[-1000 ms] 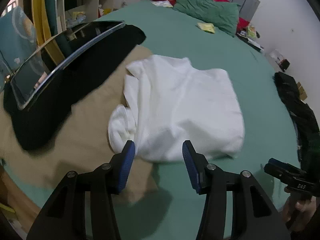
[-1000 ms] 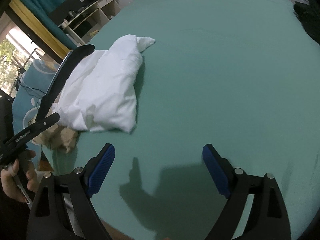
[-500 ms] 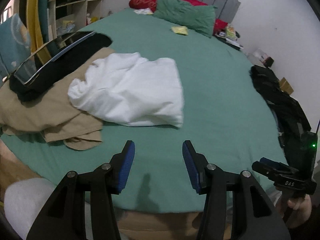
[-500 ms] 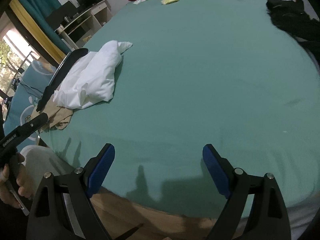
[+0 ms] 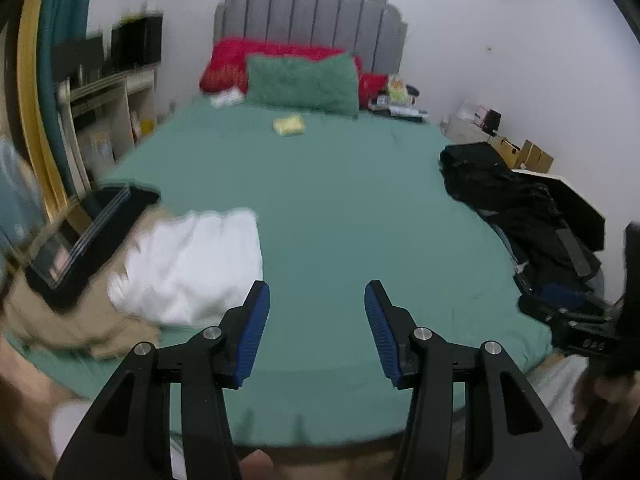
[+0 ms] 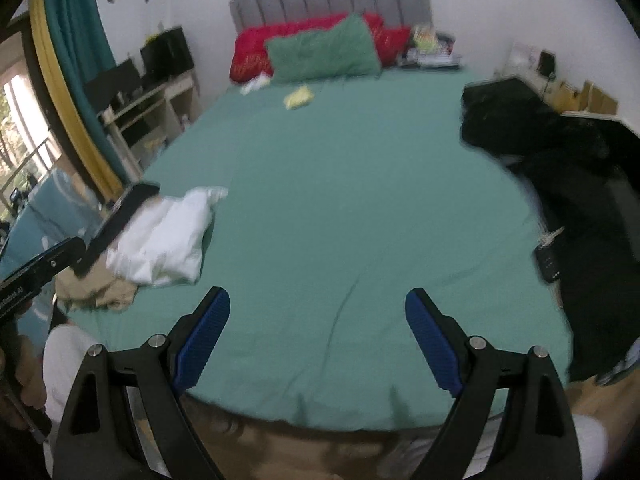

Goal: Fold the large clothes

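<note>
A folded white garment (image 5: pixel 192 264) lies at the left side of the green bed (image 5: pixel 340 200), on top of a tan garment (image 5: pixel 80 328). It also shows in the right wrist view (image 6: pixel 164 240). A heap of black clothes (image 5: pixel 516 208) lies at the bed's right edge, also in the right wrist view (image 6: pixel 560 168). My left gripper (image 5: pixel 316 300) is open and empty above the bed's near edge. My right gripper (image 6: pixel 318 308) is open wide and empty, also held back over the near edge.
A black-framed flat object (image 5: pixel 80 240) lies at the left beside the white garment. A green pillow (image 5: pixel 302 84), red pillows (image 5: pixel 228 64) and a yellow item (image 5: pixel 289 125) sit near the grey headboard. Shelves (image 5: pixel 112 112) stand left; boxes (image 5: pixel 528 156) stand right.
Both grippers have pulled back and up from the white garment to the foot of the bed. The view now takes in the whole bed. Both stay open and empty.
</note>
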`<state>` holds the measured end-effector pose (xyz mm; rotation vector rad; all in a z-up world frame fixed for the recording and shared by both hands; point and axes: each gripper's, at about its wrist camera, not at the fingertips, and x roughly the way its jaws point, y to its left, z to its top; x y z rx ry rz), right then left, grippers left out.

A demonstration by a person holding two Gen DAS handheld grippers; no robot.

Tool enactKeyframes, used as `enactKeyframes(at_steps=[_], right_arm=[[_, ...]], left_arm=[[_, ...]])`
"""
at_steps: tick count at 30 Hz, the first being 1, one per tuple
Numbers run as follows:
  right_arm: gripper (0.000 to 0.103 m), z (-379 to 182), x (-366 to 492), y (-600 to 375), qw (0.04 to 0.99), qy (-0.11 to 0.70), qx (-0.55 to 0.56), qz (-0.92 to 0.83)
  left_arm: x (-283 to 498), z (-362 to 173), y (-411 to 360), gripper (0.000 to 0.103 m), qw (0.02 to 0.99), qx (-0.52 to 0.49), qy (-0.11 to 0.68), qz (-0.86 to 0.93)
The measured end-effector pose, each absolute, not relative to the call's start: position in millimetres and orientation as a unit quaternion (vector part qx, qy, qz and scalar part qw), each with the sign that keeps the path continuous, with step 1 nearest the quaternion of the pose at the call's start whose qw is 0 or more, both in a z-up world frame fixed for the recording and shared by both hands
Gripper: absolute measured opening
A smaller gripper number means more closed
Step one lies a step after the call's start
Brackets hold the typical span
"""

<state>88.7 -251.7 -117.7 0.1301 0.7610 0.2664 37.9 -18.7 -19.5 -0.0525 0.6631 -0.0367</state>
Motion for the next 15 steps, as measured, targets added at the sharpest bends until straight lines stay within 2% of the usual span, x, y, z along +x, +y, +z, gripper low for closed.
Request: enactKeyframes(at_steps=[6,11,15], right_arm=[[0.090,-70,69,-263,0.943,0.309,0.042,0.119],[0.092,-42,51,-265,0.959,0.254,0.040,0.115],[0.093,-36,43,-260,0.969,0.218,0.032,0.108]], left_arm=[[21,34,-49,0.052,0.969,0.006,0.243,-0.037],[4,52,-58,0.053,0.980,0.000,0.191,-0.054],[-3,50,-58,0.064,0.985,0.010,0.168,-0.042]])
